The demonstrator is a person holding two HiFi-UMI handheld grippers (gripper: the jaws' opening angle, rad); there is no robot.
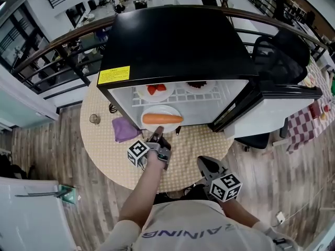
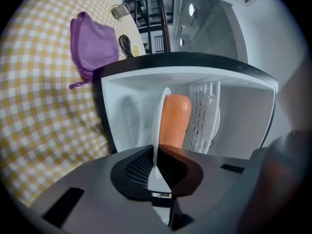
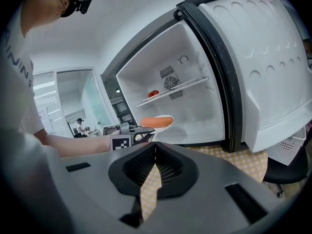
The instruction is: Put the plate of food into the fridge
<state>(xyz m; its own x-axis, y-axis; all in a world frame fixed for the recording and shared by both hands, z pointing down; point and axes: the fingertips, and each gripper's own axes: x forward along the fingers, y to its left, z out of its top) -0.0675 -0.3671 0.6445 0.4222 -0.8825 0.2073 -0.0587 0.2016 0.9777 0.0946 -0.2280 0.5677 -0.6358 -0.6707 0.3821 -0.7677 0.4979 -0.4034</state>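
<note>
Plate with the orange carrot-like food is hanging level at the mouth of the fridge. It is sitting in the lower compartment, just under the wire shelf, and I can't tell if it's touching the fridge floor. Left claw is pinching the plate's near rim, jaws almost fully closed on the thin edge. Right claw is hanging near-right over the counter, jaws together, gripping nothing. Door is standing wide open at right. Purple cloth is lying on the counter left of the plate. Step looks like insertion. Next move is calling for pushing farther in, keeping the plate level so the food isn't rolling, lowering it, then releasing.
</note>
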